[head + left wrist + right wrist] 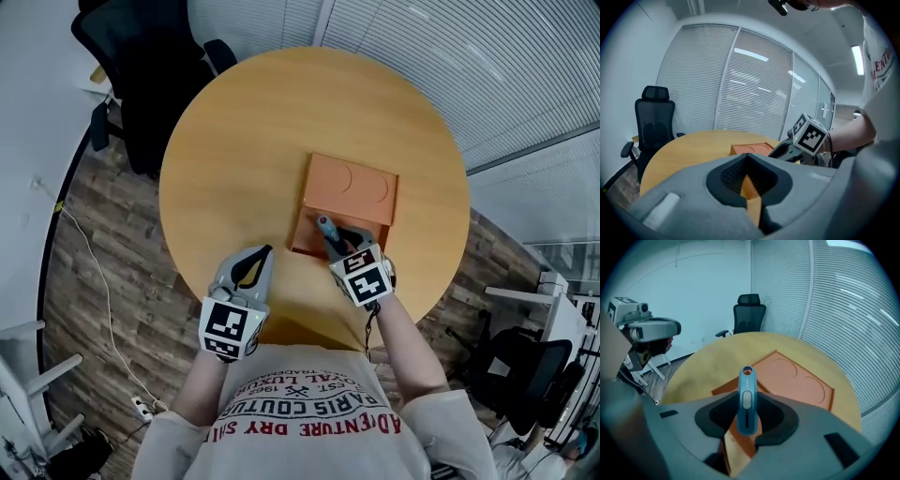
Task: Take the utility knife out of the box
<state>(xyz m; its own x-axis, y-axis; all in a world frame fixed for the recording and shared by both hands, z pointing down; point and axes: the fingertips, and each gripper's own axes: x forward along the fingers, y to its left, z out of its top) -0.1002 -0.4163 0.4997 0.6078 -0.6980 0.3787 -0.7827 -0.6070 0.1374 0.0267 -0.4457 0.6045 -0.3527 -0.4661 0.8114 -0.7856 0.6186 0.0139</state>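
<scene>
An orange box (pixel 349 190) lies open on the round wooden table (pixel 234 159), its lid (pixel 797 380) flat with two round imprints. My right gripper (pixel 332 239) is over the box's near edge, shut on a blue-grey utility knife (pixel 324 226). The knife (pixel 746 397) stands up between the jaws, lifted above the box, its end with the hole pointing away. My left gripper (pixel 260 262) hovers over the table to the left of the box with its jaws together and nothing in them. In the left gripper view the box (pixel 750 149) and the right gripper (pixel 785 151) lie ahead.
A black office chair (pixel 141 66) stands at the table's far left edge. Window blinds (pixel 450 56) run behind the table. A cable (pixel 94 272) lies on the wood floor at the left. Another black chair (pixel 525 361) stands at the right.
</scene>
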